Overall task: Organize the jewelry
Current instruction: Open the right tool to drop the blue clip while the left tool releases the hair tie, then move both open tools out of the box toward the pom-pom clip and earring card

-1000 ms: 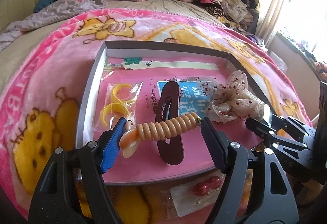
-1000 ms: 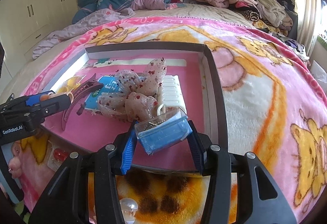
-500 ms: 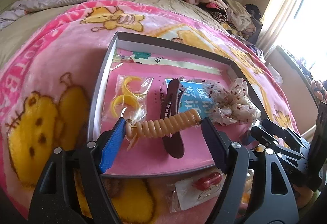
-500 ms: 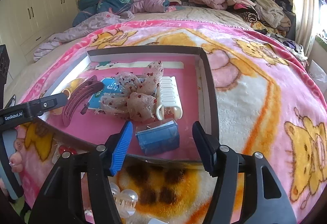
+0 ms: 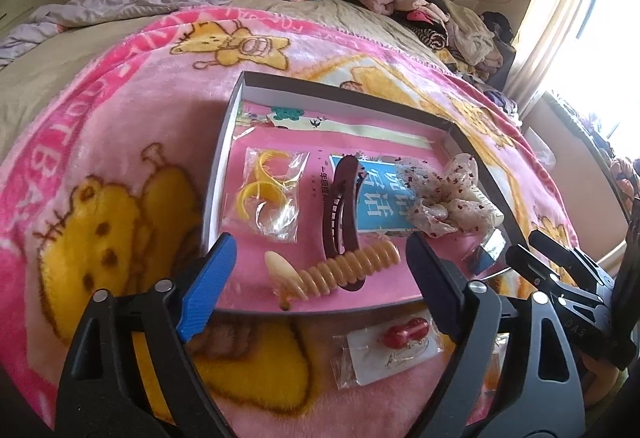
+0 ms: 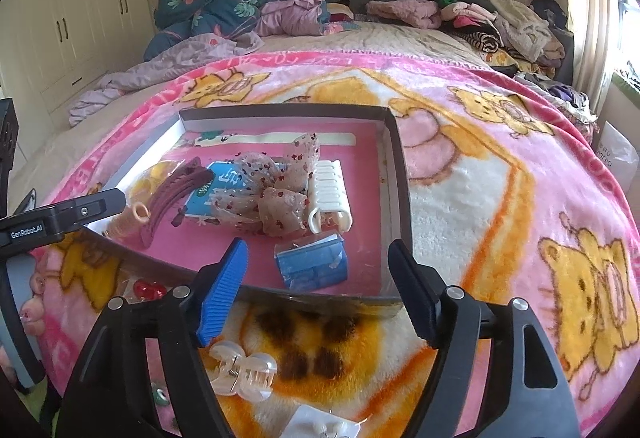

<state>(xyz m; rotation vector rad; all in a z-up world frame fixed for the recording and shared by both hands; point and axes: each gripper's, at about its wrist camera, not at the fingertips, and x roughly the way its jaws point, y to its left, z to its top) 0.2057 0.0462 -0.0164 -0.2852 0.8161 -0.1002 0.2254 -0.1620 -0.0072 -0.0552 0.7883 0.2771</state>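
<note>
Both grippers are empty right now and their jaws have just been opening. The left gripper (image 5: 316, 258) stands wide, with the orange spiral hair tie (image 5: 340, 272) lying loose between its fingers on the pink floor of the shallow box (image 5: 228, 142), one end resting over the foot of the maroon hair clip (image 5: 342, 214). The right gripper (image 6: 318, 278) is spread too, and the small blue packet (image 6: 312, 266) sits flat in the box just ahead of its fingers, not touched.

What's left outside looks like the next job — a red bead piece in a clear bag (image 5: 386, 352) on the blanket (image 5: 80, 158), just below the box's near edge. In the left view it lies right under the left gripper's right-hand finger, long axis running across the view, so that hand seems nearer. A clear claw clip (image 6: 244, 372) sits on the blanket beneath the right gripper's left finger, so I'd guess that one's for the right hand. Either way the gripper has to pull back toward the person and dip — the things lie behind the fingertips, not ahead.
</note>
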